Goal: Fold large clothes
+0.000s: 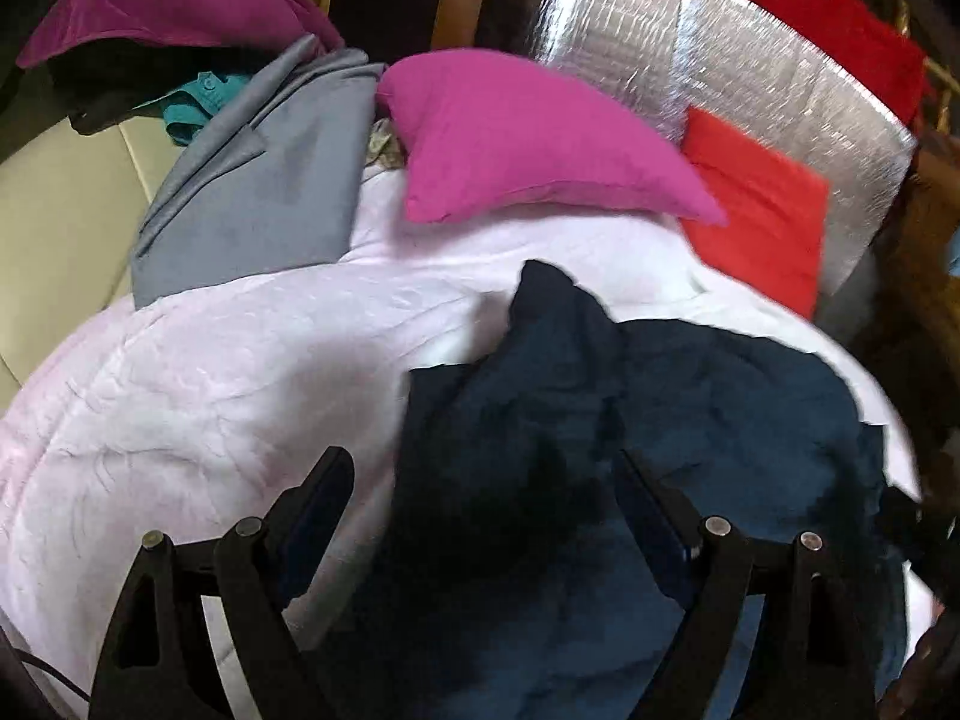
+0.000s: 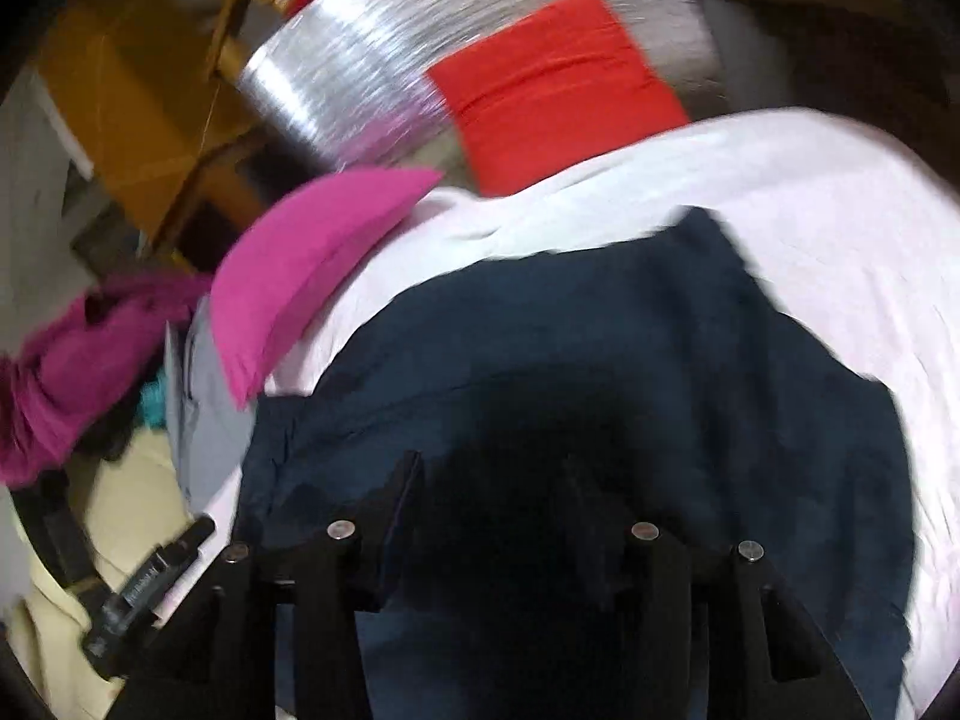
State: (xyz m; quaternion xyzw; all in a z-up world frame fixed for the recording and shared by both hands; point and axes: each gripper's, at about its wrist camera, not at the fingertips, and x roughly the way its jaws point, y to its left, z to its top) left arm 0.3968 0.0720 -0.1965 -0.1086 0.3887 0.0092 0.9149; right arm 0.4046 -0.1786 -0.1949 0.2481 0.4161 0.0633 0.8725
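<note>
A dark navy garment (image 1: 690, 420) (image 2: 600, 330) lies spread and rumpled on a pale pink-white quilt (image 1: 210, 390) (image 2: 810, 210). My left gripper (image 1: 486, 480) hovers over the garment's left edge with its jaws wide and nothing pinched between them. One of its fingers is above the quilt, the other above the navy cloth. My right gripper (image 2: 492, 480) hangs over the middle of the same garment. Its fingers stand apart over a deep shadow, and I see no cloth clamped between the pads. The right wrist view is smeared by motion.
A pink pillow (image 1: 528, 138) (image 2: 300, 264) and a red pillow (image 1: 762, 210) (image 2: 552, 96) lean on a silver foil panel (image 1: 660, 30) at the bed's head. A grey garment (image 1: 258, 192), teal cloth (image 1: 198, 102) and a magenta garment (image 1: 168, 0) are piled at the left.
</note>
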